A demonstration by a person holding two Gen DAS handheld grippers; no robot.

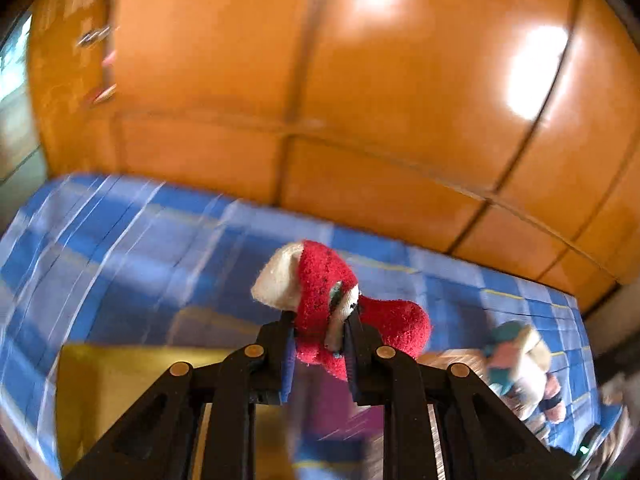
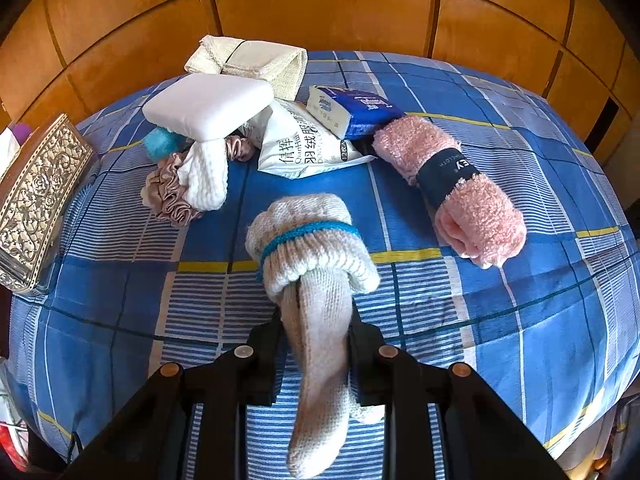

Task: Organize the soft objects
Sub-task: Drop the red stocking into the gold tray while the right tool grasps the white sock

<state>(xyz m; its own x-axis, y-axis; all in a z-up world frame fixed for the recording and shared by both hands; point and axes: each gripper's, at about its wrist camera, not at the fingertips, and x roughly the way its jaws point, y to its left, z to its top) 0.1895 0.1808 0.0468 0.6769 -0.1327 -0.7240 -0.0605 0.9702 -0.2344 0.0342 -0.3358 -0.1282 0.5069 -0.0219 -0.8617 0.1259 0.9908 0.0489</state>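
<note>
My left gripper is shut on a red and cream fuzzy sock, held above the blue plaid bed; this view is motion-blurred. My right gripper is shut on a cream knit sock bundle with a teal band, low over the bed. On the bed lie a rolled pink towel, a white folded cloth, a white waffle cloth, a mauve scrunchie and a cream knit cloth.
An ornate silver box stands at the bed's left edge. A tissue pack and a white bag with Chinese print lie mid-bed. A yellow box and blurred multicoloured socks show in the left view. Orange wood panels back the bed.
</note>
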